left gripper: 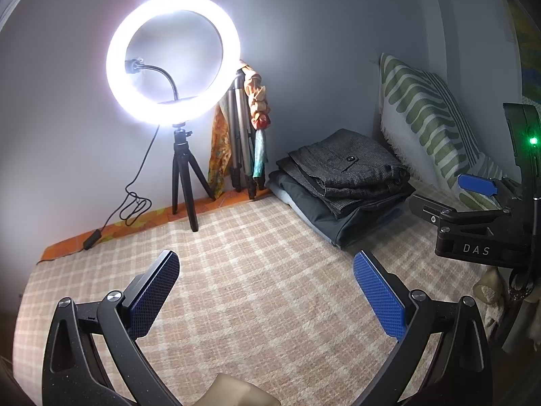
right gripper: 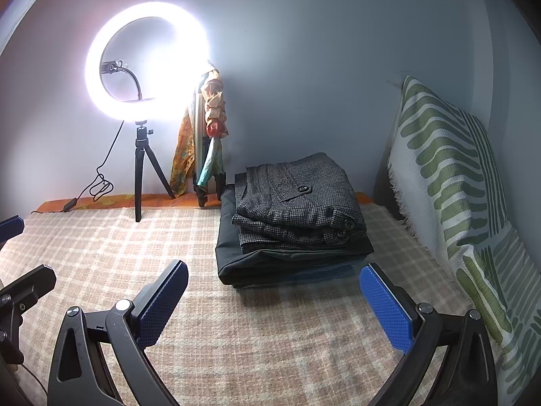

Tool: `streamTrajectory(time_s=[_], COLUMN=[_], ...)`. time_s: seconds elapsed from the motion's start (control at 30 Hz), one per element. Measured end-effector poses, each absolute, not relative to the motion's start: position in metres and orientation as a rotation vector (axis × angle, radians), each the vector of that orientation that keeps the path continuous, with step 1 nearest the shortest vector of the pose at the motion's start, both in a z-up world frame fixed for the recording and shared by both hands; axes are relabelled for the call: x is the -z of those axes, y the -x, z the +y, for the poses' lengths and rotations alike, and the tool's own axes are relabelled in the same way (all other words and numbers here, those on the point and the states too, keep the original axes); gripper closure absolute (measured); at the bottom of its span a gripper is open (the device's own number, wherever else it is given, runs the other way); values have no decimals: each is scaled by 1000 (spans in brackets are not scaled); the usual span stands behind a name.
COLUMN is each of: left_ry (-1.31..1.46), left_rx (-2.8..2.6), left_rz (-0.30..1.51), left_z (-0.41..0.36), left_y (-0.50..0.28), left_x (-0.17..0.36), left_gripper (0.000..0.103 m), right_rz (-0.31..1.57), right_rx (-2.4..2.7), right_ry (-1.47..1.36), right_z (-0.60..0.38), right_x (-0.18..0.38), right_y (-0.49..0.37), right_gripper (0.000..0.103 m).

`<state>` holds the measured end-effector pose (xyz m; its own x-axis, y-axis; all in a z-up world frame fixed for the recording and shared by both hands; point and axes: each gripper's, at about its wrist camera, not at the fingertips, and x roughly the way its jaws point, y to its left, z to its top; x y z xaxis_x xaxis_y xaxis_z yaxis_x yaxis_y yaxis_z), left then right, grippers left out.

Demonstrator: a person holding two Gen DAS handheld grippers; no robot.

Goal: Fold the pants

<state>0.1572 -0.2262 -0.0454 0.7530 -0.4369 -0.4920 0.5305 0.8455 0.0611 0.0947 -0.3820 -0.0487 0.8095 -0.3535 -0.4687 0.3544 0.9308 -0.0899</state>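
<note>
The left gripper is spread wide with nothing between its blue pads, hovering over the beige plaid blanket. The right gripper is likewise spread wide and empty, its blue pads flanking the near edge of the stack of folded pants without touching it. In the left wrist view the right gripper shows at the right, just beside the stack.

The stack lies on the blanket: grey houndstooth pants with buttons on top, dark grey pants under them, and a blue fabric edge at the very bottom. Right of the stack a cushion with green stripes leans against the wall. Left of the stack, at the blanket's far edge, stands a folded silver tripod draped with orange patterned cloth. Further left of the stack a lit ring light sits on a small black tripod, its cable trailing down to the orange sheet.
</note>
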Motion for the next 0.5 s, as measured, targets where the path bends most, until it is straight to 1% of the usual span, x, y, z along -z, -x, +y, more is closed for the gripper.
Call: streamTrajectory(time_s=[0.5], left_ry=[-210], left_rx=[533], left_rz=[472], left_z=[-223], left_y=[-153], left_x=[40], left_gripper=[0], right_rz=[504], right_rx=[362], right_ry=[6], right_z=[-375], right_x=[49], right_y=[-96], right_gripper=[0])
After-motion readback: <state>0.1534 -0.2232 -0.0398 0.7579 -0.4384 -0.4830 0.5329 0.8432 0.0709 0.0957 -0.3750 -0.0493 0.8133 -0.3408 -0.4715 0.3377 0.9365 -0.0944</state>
